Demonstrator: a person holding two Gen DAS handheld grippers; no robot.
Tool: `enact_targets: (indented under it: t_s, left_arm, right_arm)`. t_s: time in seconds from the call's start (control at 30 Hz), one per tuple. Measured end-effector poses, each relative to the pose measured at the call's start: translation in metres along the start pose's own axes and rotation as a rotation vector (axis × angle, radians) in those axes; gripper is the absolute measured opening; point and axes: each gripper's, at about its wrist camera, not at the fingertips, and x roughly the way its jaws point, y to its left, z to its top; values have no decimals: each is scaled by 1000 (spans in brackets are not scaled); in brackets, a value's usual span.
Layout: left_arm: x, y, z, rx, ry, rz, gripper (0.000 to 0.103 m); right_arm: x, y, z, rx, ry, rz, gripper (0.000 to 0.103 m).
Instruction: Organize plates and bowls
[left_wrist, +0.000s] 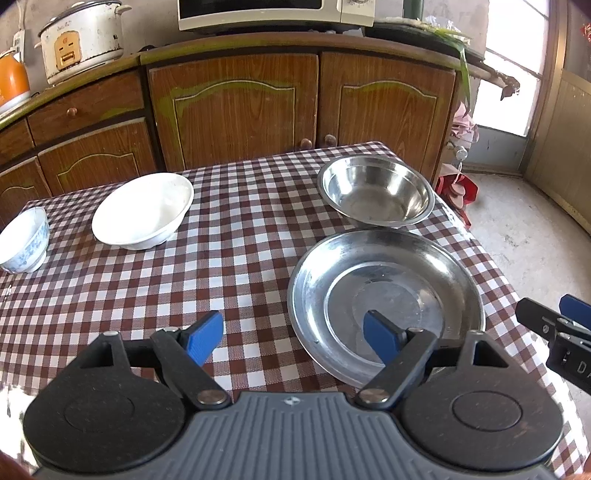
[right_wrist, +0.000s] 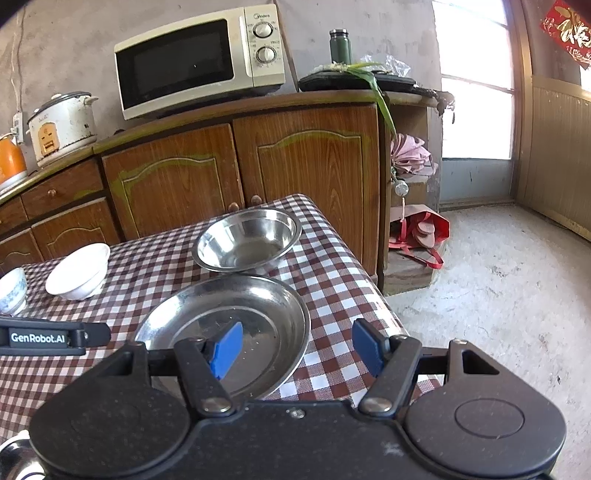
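Landmark = steel plate (left_wrist: 386, 291), wide & shallow, sitting on the checked tablecloth (left_wrist: 147, 295) near the table's R edge. All places below rel. to it, going L to R

Far L of plate, at the cloth's L edge: small blue-patterned bowl (left_wrist: 24, 240), upright. Just R of that, still well L of plate: white bowl (left_wrist: 142, 210), bigger, upright, apart from the small one. Both empty as far as can be seen

L gripper (left_wrist: 293, 338) hangs over plate's near-L rim: jaws wide apart, nothing between them, L blue pad over bare cloth, R pad over the plate's inside. Whether a pad touches the metal: can't tell

Plate itself empty, flat on cloth. Directly behind plate, further from cameras: steel bowl (left_wrist: 375, 194), deeper, upright, rims near each other but a strip of cloth shows between

R gripper (right_wrist: 297, 347) over plate's near-R side: jaws also wide, holding nothing; L pad over plate's inside, R pad past its rim over cloth by the table's edge. In L wrist view it's only a black & blue bit at the frame's R edge

Behind plate, beyond table: wooden cabinets (right_wrist: 236, 173), w/ rice cooker (right_wrist: 61, 127) up L, microwave (right_wrist: 199, 61) above
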Motion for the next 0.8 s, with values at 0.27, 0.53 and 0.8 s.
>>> enact_targets:
  t_s: [0.27,0.53,0.8]
  left_arm:
    - [18,2,2,5,16,7,85]
    - [38,4,3,-4,17,-10,85]
    - [66,6,3,-20,21,-13,85]
  right_arm:
    - [30,-9,-7,32,65,-4,79]
    - [47,-9,-11,38,95,8,79]
    - [65,-11,-13,50,121,14,79]
